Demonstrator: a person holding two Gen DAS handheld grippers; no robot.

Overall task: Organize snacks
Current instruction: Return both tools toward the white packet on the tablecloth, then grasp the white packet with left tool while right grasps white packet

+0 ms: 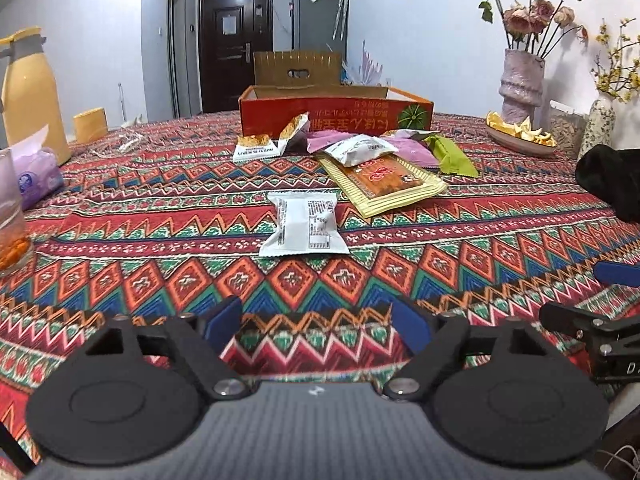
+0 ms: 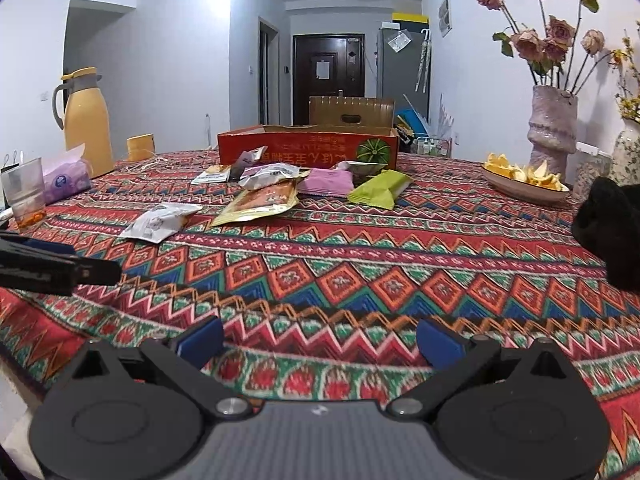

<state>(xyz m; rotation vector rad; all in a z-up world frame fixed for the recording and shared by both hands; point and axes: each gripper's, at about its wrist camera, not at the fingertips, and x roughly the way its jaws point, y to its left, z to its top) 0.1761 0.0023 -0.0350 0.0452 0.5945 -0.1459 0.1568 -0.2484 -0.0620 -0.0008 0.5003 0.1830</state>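
Several snack packets lie on a patterned tablecloth (image 1: 160, 272) in front of an open red cardboard box (image 1: 336, 114), which also shows in the right wrist view (image 2: 308, 148). A white packet (image 1: 305, 225) lies nearest, alone; it also shows in the right wrist view (image 2: 160, 218). Behind it are a yellow-orange flat pack (image 1: 384, 184), another white packet (image 1: 360, 150), pink packs (image 1: 404, 148), a green pack (image 1: 452, 154) and small orange-white packets (image 1: 256, 147). My left gripper (image 1: 318, 320) is open and empty, short of the white packet. My right gripper (image 2: 320, 340) is open and empty over bare cloth.
A yellow thermos (image 1: 28, 92), tissue pack (image 1: 34, 172) and glass (image 1: 10, 216) stand at the left. A vase of dried roses (image 1: 522, 80), a dish of peels (image 1: 520, 134) and a black object (image 1: 612, 184) are at the right.
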